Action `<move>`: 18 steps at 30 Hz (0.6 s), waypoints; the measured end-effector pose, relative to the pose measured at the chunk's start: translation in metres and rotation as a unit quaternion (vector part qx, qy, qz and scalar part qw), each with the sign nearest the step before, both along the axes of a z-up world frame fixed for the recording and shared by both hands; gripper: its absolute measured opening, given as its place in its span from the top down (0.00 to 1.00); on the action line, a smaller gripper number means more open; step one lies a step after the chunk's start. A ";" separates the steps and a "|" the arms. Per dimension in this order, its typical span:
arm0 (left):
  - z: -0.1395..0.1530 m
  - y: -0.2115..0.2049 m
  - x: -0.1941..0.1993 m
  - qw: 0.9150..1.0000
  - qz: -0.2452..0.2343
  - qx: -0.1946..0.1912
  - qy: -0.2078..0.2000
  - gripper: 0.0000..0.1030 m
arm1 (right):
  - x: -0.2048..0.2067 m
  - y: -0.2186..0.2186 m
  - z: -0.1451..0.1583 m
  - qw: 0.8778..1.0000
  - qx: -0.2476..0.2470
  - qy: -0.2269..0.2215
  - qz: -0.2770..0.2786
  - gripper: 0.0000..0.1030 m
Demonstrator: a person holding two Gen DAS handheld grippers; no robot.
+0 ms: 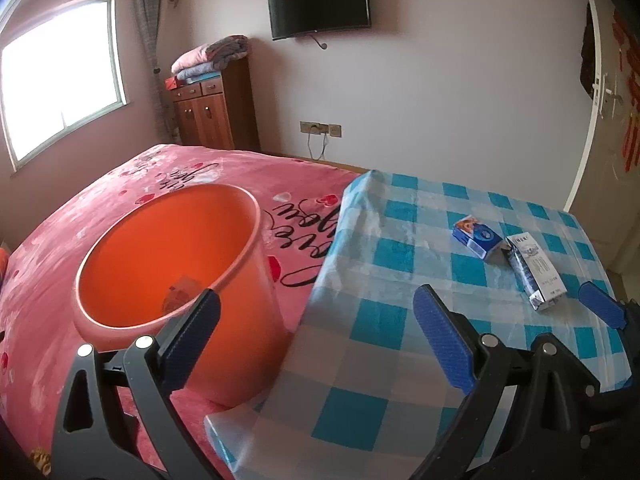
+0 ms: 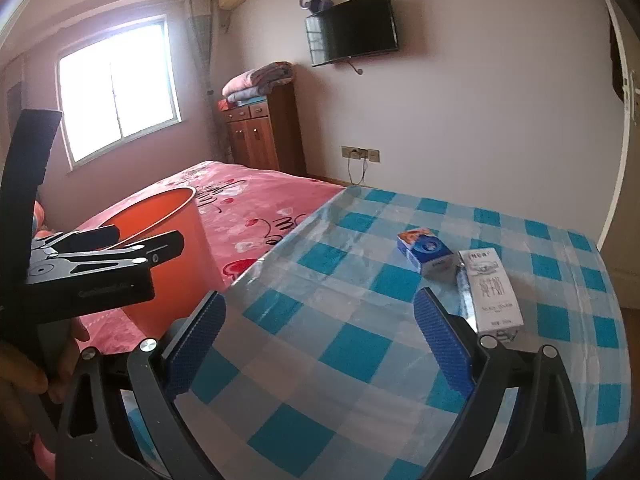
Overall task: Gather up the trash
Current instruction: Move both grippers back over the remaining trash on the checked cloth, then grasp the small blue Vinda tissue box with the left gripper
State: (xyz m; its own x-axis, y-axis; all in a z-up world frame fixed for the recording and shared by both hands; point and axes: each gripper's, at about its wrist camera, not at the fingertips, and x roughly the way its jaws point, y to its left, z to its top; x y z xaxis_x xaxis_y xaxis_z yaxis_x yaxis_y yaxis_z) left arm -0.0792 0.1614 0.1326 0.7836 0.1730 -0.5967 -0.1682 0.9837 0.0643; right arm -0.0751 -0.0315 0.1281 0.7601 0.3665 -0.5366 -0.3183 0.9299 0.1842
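An orange bin [image 1: 168,264] stands on the pink bed, with a piece of trash [image 1: 180,296] at its bottom; it also shows in the right wrist view [image 2: 168,240]. On the blue checked table lie a small blue box [image 1: 478,238] [image 2: 426,250] and a tall white and blue carton [image 1: 534,270] [image 2: 490,294], side by side. My left gripper [image 1: 316,332] is open and empty, hovering between the bin's rim and the table's left edge. My right gripper [image 2: 320,332] is open and empty over the table, its right finger close to the carton.
The checked table [image 2: 360,380] abuts the pink bed [image 1: 132,184]. A wooden cabinet [image 1: 212,108] with folded blankets stands at the far wall under a mounted TV [image 1: 320,4]. A window [image 1: 60,76] is at the left, a door [image 1: 612,92] at the right.
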 end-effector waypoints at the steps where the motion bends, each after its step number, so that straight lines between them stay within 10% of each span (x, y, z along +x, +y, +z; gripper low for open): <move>1: -0.001 -0.003 0.001 1.000 -0.002 0.001 0.002 0.05 | 0.000 -0.003 -0.001 1.000 0.002 0.000 -0.002 0.09; 18: -0.021 -0.047 0.013 0.999 -0.025 0.021 0.029 0.05 | 0.004 -0.047 -0.018 0.999 0.022 0.019 -0.033 0.09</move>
State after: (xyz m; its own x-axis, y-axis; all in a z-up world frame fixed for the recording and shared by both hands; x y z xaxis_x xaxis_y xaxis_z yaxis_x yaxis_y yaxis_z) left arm -0.0663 0.1141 0.1114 0.7562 0.1608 -0.6343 -0.1137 0.9869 0.1146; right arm -0.0715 -0.0785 0.1100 0.7632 0.3396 -0.5497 -0.2479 0.9395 0.2364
